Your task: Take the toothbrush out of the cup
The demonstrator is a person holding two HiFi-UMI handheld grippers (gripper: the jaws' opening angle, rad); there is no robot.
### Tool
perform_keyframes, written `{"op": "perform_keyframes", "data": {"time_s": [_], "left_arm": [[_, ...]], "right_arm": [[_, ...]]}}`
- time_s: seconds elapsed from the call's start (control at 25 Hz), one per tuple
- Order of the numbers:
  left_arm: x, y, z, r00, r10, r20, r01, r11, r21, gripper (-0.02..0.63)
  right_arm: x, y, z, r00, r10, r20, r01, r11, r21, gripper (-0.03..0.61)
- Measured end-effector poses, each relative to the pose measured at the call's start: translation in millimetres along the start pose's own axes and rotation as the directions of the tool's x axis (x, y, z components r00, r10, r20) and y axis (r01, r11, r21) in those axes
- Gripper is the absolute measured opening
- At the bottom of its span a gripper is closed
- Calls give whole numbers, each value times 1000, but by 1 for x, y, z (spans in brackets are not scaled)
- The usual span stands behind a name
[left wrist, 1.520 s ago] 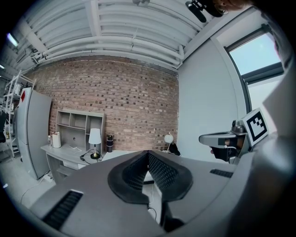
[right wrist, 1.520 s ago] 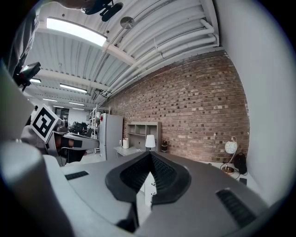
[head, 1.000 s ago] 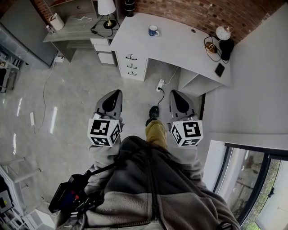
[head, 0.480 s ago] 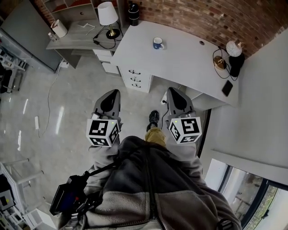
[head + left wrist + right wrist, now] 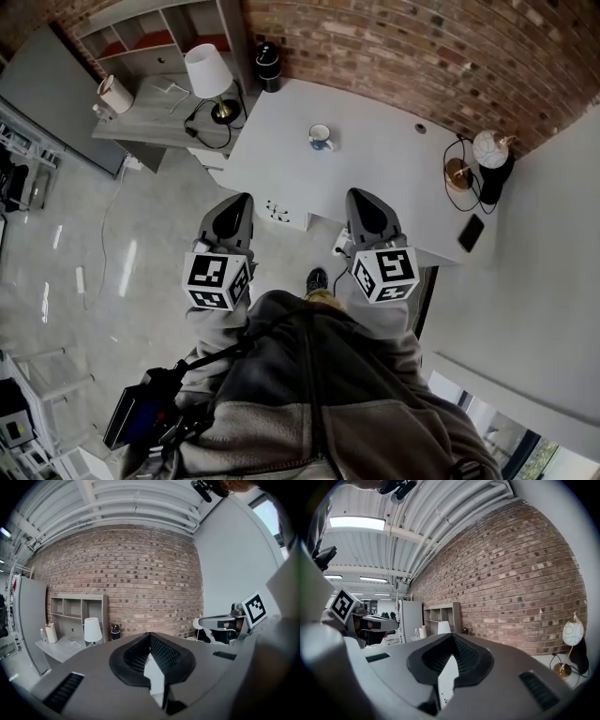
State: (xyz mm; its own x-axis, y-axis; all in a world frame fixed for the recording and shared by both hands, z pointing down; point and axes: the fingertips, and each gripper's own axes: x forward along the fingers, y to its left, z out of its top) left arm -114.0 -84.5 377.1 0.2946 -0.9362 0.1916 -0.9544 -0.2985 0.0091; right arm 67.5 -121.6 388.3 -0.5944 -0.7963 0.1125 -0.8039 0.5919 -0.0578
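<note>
Change: over the last second the white desk (image 5: pixel 384 192) has drawn in from well ahead, so its near edge now meets both gripper tips in the head view, and the cup (image 5: pixel 321 138) sits lower in that view than before.
Person: a grey fleece jacket (image 5: pixel 309 394) fills the bottom of the head view, with a black device (image 5: pixel 141 412) hanging at the person's left hip.
Left gripper (image 5: pixel 238 201): held out level in front of the body, pointing at the desk; its jaws are pressed together at the tips with nothing between them.
Right gripper (image 5: pixel 360 197): held level beside the left one, well apart from it; its jaws also meet at the tips and hold nothing.
Shoe (image 5: pixel 316 278): one dark shoe shows on the grey floor (image 5: pixel 141 234) between the two grippers.
Cup: a small blue and white mug, upright on the desk's open top, beyond both grippers and roughly between their lines, far from either.
Toothbrush: too small to make out in the cup from any view.
Desk's right end: a dark phone (image 5: pixel 472 232) lies flat near the edge, and a round white globe lamp (image 5: pixel 489 150) stands behind it.
Side table (image 5: pixel 150 122): to the left of the desk, bearing a white-shaded lamp (image 5: pixel 208 70) and a roll of paper (image 5: pixel 114 94).
Back: a black flask (image 5: pixel 268 54) stands at the desk's far left corner against the brick wall (image 5: pixel 422 47).
</note>
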Motion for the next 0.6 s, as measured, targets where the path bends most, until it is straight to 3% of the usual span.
{"op": "perform_keyframes", "data": {"time_s": [0.32, 0.6], "left_arm": [[87, 2, 17, 1000, -24, 0, 24, 1000, 2, 5], [129, 2, 26, 1000, -20, -4, 20, 1000, 1, 5]], "right_arm": [[55, -56, 1, 999, 39, -28, -39, 999, 3, 2], [86, -83, 2, 995, 88, -52, -88, 996, -2, 2]]}}
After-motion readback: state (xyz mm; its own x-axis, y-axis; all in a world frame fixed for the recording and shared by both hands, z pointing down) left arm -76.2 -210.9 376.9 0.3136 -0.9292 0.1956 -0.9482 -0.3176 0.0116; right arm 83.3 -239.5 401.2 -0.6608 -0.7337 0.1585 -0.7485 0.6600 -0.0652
